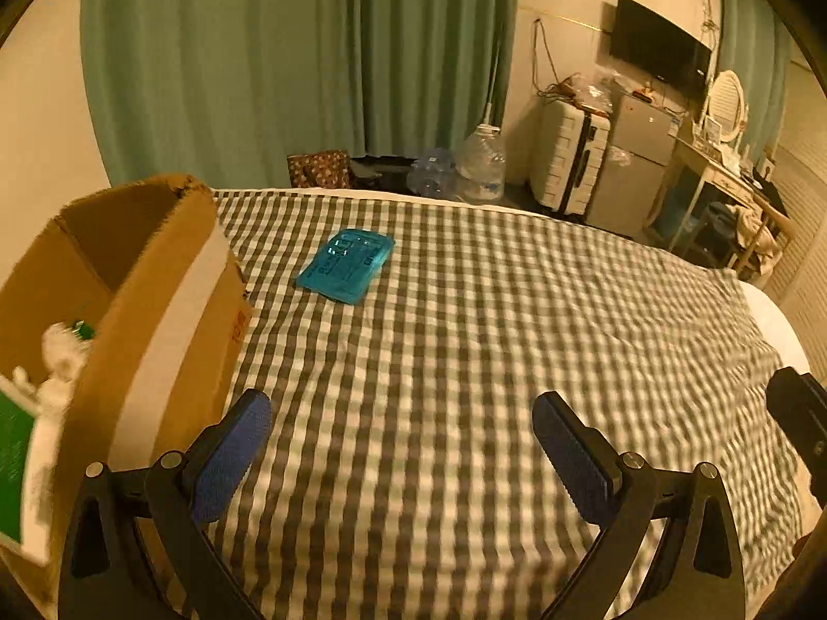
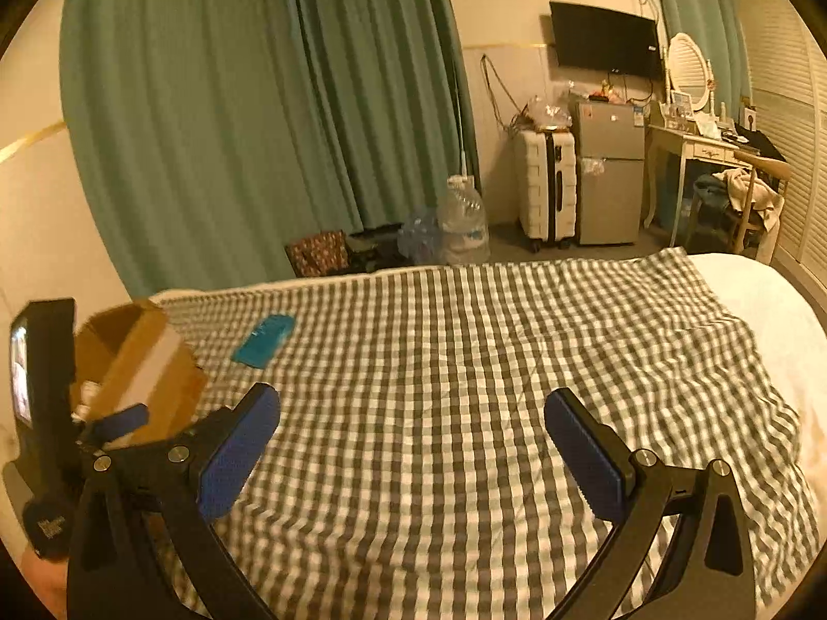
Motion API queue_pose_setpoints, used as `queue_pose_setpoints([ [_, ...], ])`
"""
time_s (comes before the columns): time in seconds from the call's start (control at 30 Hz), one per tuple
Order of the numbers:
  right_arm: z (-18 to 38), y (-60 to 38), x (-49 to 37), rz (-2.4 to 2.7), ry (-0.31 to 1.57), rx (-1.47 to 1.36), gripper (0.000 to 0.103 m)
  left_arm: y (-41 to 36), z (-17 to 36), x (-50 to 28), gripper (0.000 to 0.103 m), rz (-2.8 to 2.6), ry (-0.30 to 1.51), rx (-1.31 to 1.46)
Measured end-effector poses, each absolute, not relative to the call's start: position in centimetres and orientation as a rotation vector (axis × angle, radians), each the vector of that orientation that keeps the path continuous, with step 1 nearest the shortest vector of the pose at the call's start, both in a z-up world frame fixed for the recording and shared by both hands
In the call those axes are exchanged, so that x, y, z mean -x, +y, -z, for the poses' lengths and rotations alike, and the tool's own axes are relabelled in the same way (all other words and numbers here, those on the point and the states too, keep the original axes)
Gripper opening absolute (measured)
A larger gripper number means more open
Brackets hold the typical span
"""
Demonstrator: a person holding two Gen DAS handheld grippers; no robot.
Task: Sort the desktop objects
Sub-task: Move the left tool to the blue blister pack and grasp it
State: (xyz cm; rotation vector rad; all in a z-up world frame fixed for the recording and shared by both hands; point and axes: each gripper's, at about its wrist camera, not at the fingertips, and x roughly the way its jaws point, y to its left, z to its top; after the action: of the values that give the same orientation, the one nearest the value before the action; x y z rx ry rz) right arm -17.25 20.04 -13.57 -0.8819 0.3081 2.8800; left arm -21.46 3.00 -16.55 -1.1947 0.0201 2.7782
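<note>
Ahead and slightly left of the left gripper (image 1: pixel 400 457), flat teal plastic packet (image 1: pixel 345 264) lies on checked cloth (image 1: pixel 491 336), long axis angled away-right, beside brown cardboard box (image 1: pixel 129 279). Both grippers gape empty; right gripper (image 2: pixel 413 457) seems farther.

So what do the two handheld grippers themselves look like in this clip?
Both match: the left gripper and right gripper have black curved frames with silver pivot bolts and flat fingers faced with textured blue pads. The right wrist view also shows a small lit screen on the left unit's black body.
</note>
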Motion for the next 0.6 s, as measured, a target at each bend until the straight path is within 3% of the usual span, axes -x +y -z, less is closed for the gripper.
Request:
queue_pose_setpoints([
  [0.6,22.5,21.1,29.4,-2.867,0.365,1.041,0.103,1.4,25.2,38.9,0.103,-2.889,0.028,1.246],
])
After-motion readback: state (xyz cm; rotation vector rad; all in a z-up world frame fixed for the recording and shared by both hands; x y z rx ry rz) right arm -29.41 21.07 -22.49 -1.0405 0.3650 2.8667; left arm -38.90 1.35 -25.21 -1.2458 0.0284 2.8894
